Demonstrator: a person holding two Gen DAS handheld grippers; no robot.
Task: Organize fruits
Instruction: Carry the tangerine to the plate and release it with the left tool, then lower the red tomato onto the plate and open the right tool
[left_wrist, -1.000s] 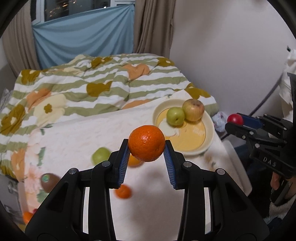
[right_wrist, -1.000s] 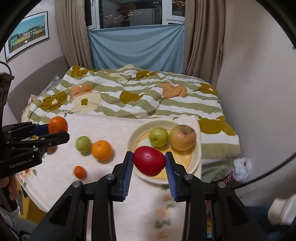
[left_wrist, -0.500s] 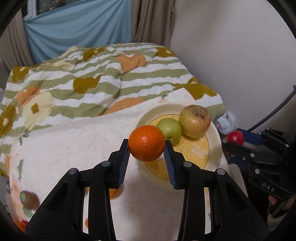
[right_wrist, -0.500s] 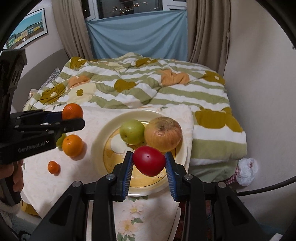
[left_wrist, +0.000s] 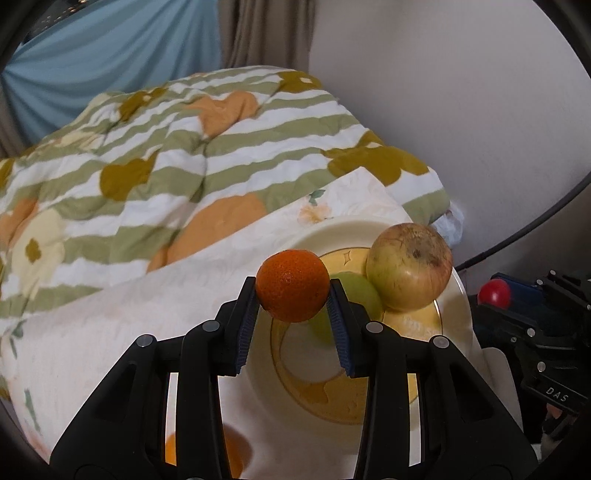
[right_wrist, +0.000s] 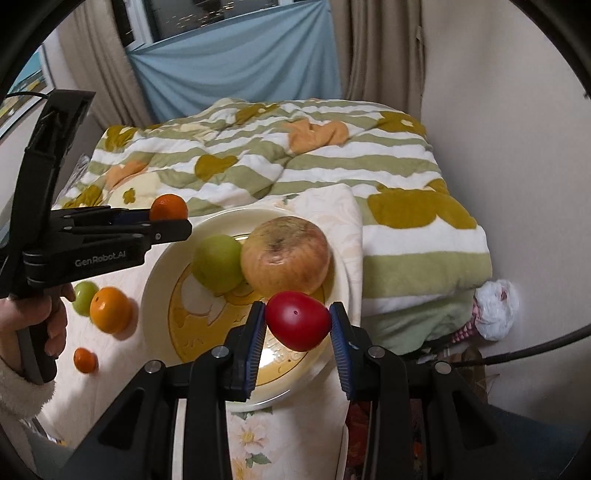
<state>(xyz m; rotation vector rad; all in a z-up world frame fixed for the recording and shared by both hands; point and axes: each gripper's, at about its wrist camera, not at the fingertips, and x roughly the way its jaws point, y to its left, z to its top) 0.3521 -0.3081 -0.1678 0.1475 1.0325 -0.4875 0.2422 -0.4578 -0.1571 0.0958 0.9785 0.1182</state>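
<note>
Fruit gathering on plate (right_wrist: 155, 280): left gripper (left_wrist: 292, 317) pinches mandarin (left_wrist: 292, 285), right gripper (right_wrist: 297, 334) pinches red fruit (right_wrist: 297, 319), both above it, presumably for release.

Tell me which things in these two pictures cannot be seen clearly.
- Left wrist view: small green apple, mostly behind held round orange mandarin.
- Left wrist view: loose orange fruit, behind left gripper, near bottom edge.
- Right wrist view: round yellow plate, its picture partly covered by fruit.

Four oranges (right_wrist: 110, 309), two green apples (right_wrist: 218, 263), one plate (right_wrist: 162, 266)
</note>
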